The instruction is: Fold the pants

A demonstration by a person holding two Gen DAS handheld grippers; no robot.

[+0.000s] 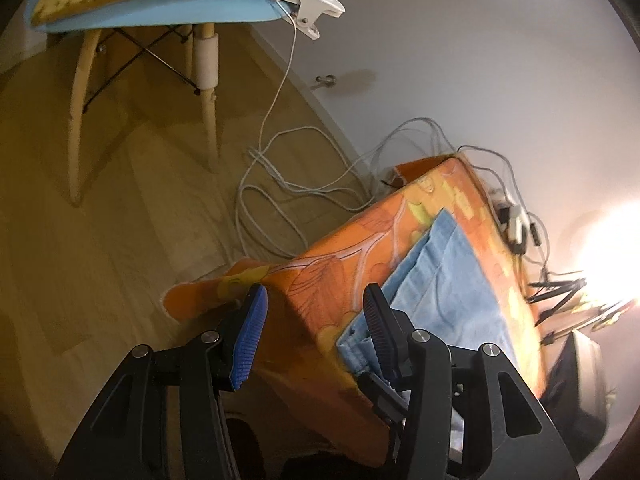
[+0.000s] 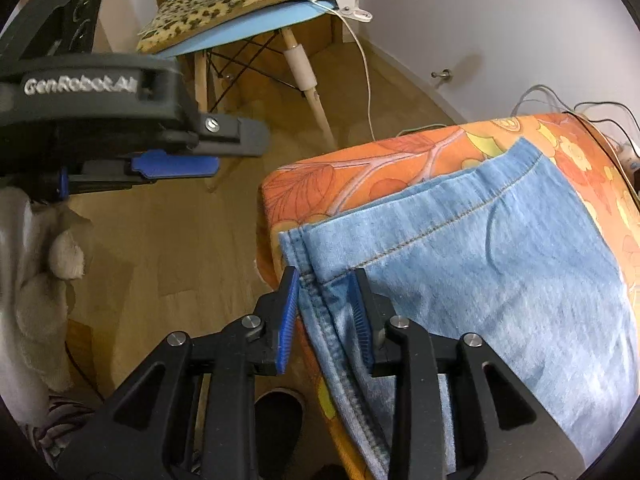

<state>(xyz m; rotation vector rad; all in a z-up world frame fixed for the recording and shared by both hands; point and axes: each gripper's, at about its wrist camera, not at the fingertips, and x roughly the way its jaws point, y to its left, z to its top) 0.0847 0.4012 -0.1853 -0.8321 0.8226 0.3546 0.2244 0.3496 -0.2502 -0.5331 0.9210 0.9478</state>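
- Orange floral cover: draped over a raised surface, serving as the work area; corner and edge drop away on the side nearest the grippers.
- Pants: light blue denim, laid flat on the cover, already doubled at least once, hem and seam edge at the near corner, lower part hanging over the edge. Judged soft yet fairly heavy for cloth, not fragile, not slippery; thick seams likely to hold a crease poorly and drag. Best hold judged at the stitched hem or side seam, where layers stay together.
- Chair: blue seat, leopard-print cushion, pale legs, well apart on the wooden floor; no obstruction.
- Right gripper: fingers spread, straddling the seam edge of the pants at the near corner; not closed on it.
- Left gripper: fingers spread wide, holding nothing, positioned at the cover's corner, right finger just beside the pants' edge.
- White cables: loose loops on the floor beyond the cover, more along the far edge by the wall; possible snag only if cloth swings that way.
- Clip lamp: white clamp on the chair seat, clear of the work.
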